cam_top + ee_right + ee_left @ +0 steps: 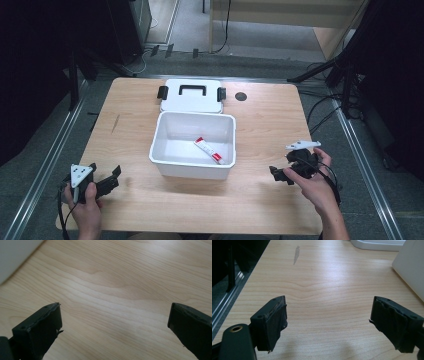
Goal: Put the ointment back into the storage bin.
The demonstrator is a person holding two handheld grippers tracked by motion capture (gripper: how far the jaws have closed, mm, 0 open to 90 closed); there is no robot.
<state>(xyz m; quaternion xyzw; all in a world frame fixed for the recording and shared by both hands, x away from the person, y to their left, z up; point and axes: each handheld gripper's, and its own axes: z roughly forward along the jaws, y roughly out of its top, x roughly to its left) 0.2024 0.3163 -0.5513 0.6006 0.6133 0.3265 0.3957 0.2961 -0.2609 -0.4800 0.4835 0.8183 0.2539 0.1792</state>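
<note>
**Tube lies in the open box, both claws idle at the near edge**

The tube (208, 150) is the thing to watch, though start at the claws. The left gripper (111, 180) sits low over the near left corner of the table (260, 195), jaws spread wide with nothing between them; its own view shows bare wood in the gap. The right gripper (278, 174) hovers at the near right, jaws likewise parted and empty, pointing towards the box (165, 161).

Further out, that white box stands mid-table, open. The red and white tube lies flat on its floor, slanting towards the near right corner. Behind the box, touching or just beside its far wall, lies the white lid (192, 102) with a black handle and two black clasps.

If the tube is to come out, I'd say the right claw has the shorter reach: come down over the wall, turn the jaws across the tube's width, and pinch near its middle.

No lettering on the tube is readable from here; too small.
</note>
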